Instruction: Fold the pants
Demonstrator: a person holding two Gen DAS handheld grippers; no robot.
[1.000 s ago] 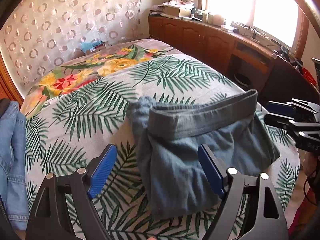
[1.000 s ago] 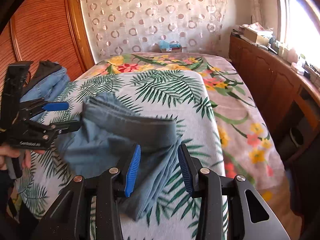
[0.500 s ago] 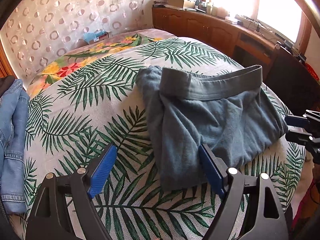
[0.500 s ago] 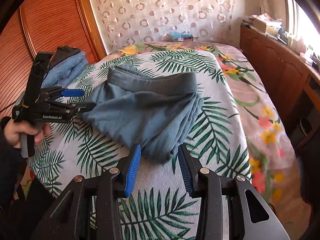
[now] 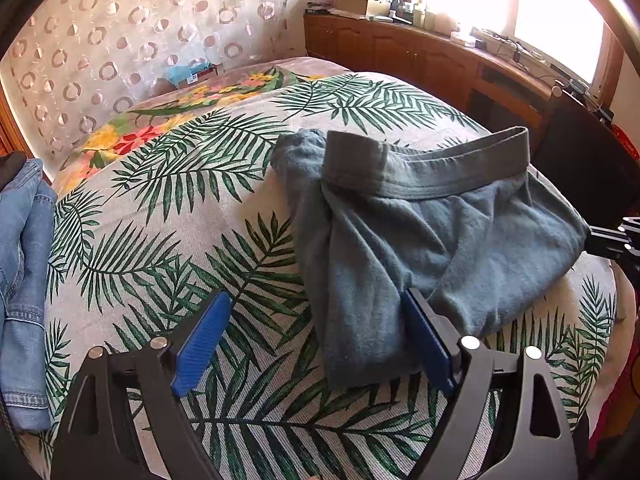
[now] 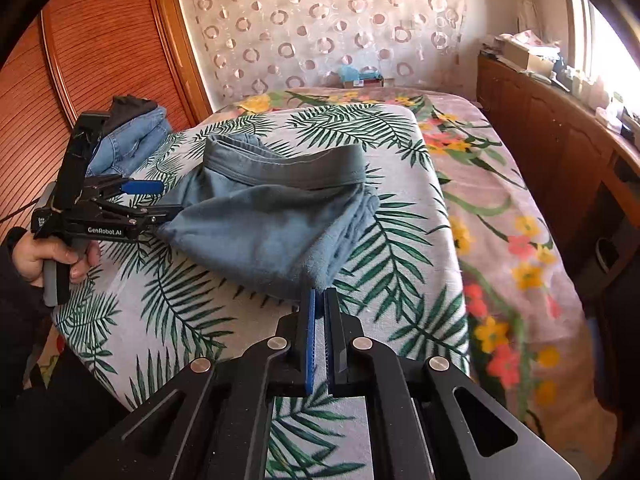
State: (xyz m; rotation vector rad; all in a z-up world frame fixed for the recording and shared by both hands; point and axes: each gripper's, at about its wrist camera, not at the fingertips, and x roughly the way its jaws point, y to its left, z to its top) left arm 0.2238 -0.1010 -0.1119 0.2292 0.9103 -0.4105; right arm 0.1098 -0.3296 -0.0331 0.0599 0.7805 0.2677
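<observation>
The folded grey-blue pants (image 5: 432, 236) lie on the palm-leaf bedspread (image 5: 168, 232), waistband toward the far side. My left gripper (image 5: 316, 332) is open, its right pad at the pants' near edge, nothing between the pads. In the right wrist view the left gripper (image 6: 160, 200) stands open at the pants' left corner. My right gripper (image 6: 320, 300) is shut, its tips at the near corner of the pants (image 6: 276, 216); I cannot tell whether cloth is pinched. In the left wrist view only its black tips (image 5: 616, 236) show at the pants' right edge.
A pile of blue jeans (image 5: 24, 264) lies at the bed's left side, also in the right wrist view (image 6: 132, 140). A wooden cabinet (image 5: 440, 60) with clutter runs under the window. A wooden wardrobe (image 6: 100, 40) stands on the left. A patterned curtain (image 6: 320, 28) hangs behind the bed.
My right gripper has closed from open and now sits at the pants' near corner. Both grippers have pulled back and lowered; the pants now lie flat on the bed.
</observation>
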